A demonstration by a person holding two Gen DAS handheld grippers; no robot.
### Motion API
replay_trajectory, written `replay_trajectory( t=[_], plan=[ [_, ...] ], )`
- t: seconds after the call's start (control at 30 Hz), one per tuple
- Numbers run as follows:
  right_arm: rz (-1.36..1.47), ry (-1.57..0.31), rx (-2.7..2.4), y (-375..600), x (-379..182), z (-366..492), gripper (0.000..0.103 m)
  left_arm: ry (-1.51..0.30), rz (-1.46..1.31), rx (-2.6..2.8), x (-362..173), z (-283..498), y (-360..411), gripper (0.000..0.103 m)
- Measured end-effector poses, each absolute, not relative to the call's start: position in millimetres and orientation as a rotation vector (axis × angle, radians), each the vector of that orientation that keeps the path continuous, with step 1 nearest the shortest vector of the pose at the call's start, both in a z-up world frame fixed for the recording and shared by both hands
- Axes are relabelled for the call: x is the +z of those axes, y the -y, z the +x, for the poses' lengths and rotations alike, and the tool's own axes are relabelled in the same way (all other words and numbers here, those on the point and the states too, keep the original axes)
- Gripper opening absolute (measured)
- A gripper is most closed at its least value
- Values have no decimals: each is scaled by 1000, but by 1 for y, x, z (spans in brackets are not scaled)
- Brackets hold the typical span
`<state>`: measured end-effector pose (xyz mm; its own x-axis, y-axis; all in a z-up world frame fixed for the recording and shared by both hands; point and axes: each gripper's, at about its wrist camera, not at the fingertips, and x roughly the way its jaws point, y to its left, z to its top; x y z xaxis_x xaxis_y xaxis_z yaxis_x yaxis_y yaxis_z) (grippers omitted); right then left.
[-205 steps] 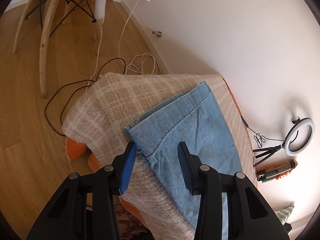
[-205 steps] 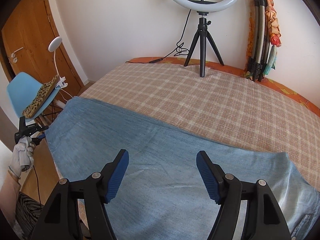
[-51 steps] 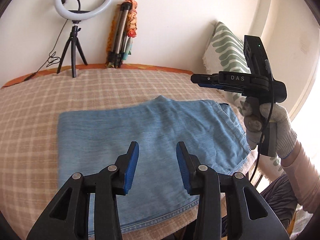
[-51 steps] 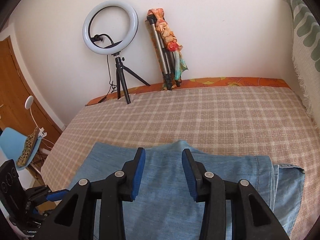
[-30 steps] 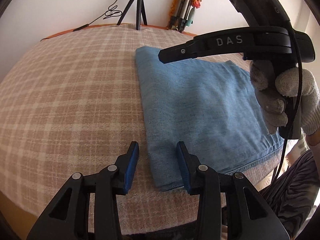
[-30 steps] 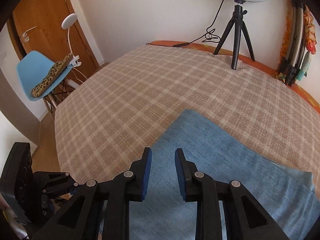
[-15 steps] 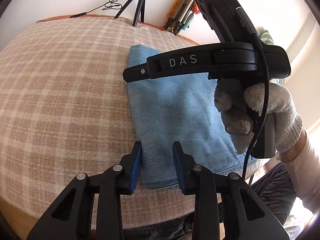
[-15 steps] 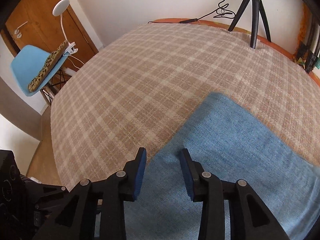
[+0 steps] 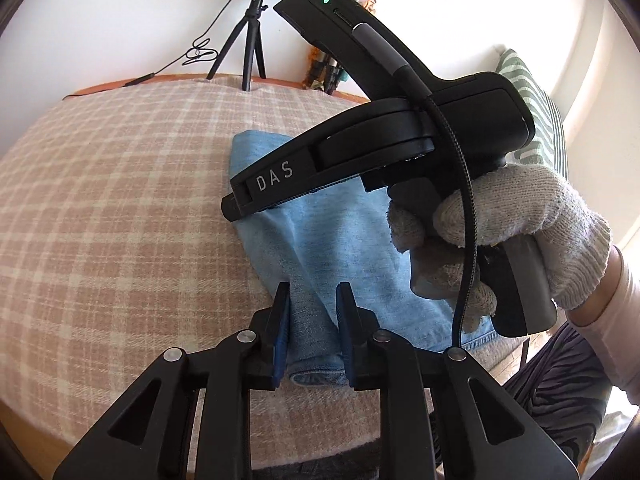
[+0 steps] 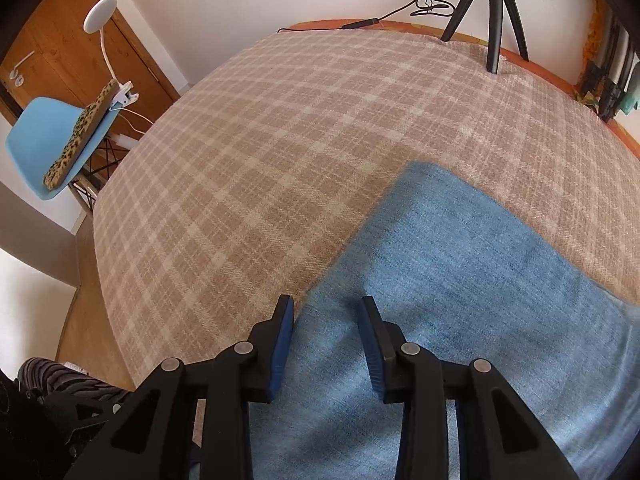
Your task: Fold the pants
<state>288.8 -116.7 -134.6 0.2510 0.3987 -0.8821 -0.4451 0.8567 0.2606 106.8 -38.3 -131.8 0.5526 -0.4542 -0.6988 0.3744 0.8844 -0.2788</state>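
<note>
Folded light-blue denim pants [image 9: 344, 240]: laid flat on a bed covered by a beige-and-cream plaid woven blanket [image 9: 120, 200], towards its near right part; one folded corner is raised off the blanket at the near edge

Left hand-held gripper [image 9: 310, 300], black with blue pads: jaws have just been closing, and the raised near corner of the pants is seen clamped between them, the hem fold showing below the pads

Right hand-held gripper [image 10: 326, 312], black with blue pads: jaws stand apart and have just been closing a little; they are held over the left edge of the pants [image 10: 460, 300], the left pad just at that edge, and no cloth is seen pinched. In the left wrist view its black body, lettered "DAS", is seen from the side, carried in a hand in a white knitted glove [image 9: 516, 236] with a pale sleeve; a black braided cable [image 9: 468, 248] hangs from it

At the far edge of the bed: a white ring light on a black tripod [image 9: 252, 40], standing on the blanket, its black lead trailing left

Beside it: a folded tripod with orange patterned cloth [image 9: 332, 68], against the white wall

Right of the bed: a green-and-white patterned cushion [image 9: 544, 120]

Left of the bed: a light-blue plastic chair [image 10: 48, 148] bearing a leopard-print item [image 10: 80, 132], a white clip lamp [image 10: 104, 28], and a brown wooden door [image 10: 60, 48]
</note>
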Motion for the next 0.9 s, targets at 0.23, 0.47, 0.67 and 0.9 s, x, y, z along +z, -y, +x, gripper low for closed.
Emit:
replay_trajectory(
  t=[0.23, 0.47, 0.67, 0.9],
  plan=[
    [30, -1167, 567, 133, -124, 295, 36, -942, -254, -481, -152, 119, 24, 39],
    [95, -1189, 552, 147, -120, 300, 70, -821, -228, -494, -127, 113, 31, 13],
    [90, -1185, 572, 147, -114, 297, 71, -696, -34, -541, -105, 92, 72, 12],
    [-20, -1191, 522, 151, -120, 291, 58, -666, 64, -567, -101, 82, 102, 12]
  ],
)
